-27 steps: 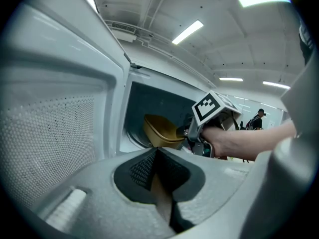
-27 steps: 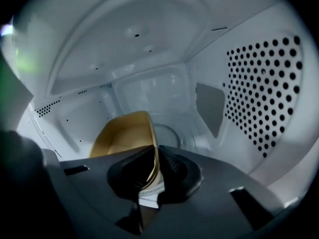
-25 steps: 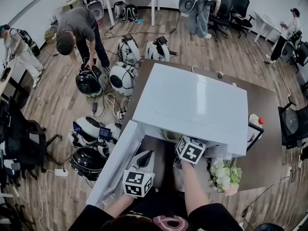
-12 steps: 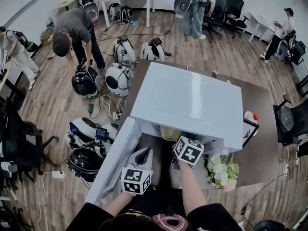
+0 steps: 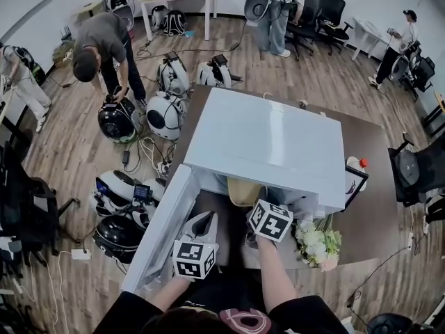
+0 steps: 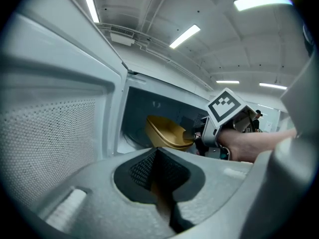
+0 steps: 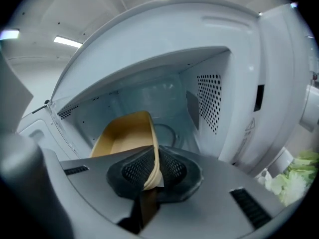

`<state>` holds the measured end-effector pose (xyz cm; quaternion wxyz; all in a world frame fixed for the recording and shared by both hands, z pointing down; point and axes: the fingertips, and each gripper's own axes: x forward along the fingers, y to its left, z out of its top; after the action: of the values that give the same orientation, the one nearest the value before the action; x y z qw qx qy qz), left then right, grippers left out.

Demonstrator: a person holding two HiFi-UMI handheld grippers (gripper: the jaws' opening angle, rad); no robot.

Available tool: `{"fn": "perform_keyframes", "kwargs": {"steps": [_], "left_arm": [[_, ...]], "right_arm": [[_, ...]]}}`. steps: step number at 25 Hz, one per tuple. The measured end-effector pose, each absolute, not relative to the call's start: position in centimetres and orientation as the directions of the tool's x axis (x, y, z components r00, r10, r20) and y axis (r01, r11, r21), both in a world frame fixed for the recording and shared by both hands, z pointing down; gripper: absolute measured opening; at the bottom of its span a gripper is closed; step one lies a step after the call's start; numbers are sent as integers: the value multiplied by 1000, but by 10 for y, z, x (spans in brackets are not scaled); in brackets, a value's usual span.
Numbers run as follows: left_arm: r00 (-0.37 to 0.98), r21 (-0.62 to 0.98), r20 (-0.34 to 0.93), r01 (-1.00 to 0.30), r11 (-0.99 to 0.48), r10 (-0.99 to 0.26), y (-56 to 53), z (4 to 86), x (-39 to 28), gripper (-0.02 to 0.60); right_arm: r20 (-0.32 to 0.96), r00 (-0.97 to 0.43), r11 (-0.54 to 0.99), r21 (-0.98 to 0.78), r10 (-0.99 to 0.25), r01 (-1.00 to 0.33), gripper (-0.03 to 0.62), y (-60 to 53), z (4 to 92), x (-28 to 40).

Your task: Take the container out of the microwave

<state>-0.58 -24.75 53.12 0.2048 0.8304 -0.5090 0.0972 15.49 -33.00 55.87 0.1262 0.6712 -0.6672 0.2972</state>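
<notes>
A white microwave (image 5: 268, 145) stands on a brown table with its door (image 5: 163, 228) swung open to the left. A tan, shallow container (image 5: 245, 190) pokes out of the cavity mouth, tilted. My right gripper (image 5: 254, 218) is shut on its near rim; in the right gripper view the rim (image 7: 155, 158) is pinched between the dark pads, the container (image 7: 122, 136) reaching back into the cavity. My left gripper (image 5: 201, 223) hangs beside the open door, shut with nothing in it (image 6: 158, 176). Its view shows the container (image 6: 167, 132) and the right gripper (image 6: 195, 135).
White flowers (image 5: 316, 245) lie on the table right of the microwave, with a red-capped bottle (image 5: 354, 165) and a dark frame (image 5: 356, 185) behind them. On the floor to the left are round helmet-like devices (image 5: 163, 113) and cables. Several people stand farther off.
My right gripper has drawn back toward me with the container, so more of it shows at the microwave mouth. The left gripper has stayed put.
</notes>
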Motion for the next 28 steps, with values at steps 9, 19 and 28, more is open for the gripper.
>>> {"fn": "perform_keyframes", "kwargs": {"steps": [9, 19, 28], "left_arm": [[473, 245, 359, -879, -408, -804, -242, 529, -2, 9], [487, 250, 348, -872, -421, -801, -238, 527, 3, 9], [500, 259, 350, -864, -431, -792, -234, 532, 4, 9]], "right_arm": [[561, -58, -82, -221, -826, -972, 34, -314, 554, 160], [559, -50, -80, -204, -827, -976, 34, -297, 550, 164], [560, -47, -72, -188, -827, -980, 34, -281, 549, 161]]}}
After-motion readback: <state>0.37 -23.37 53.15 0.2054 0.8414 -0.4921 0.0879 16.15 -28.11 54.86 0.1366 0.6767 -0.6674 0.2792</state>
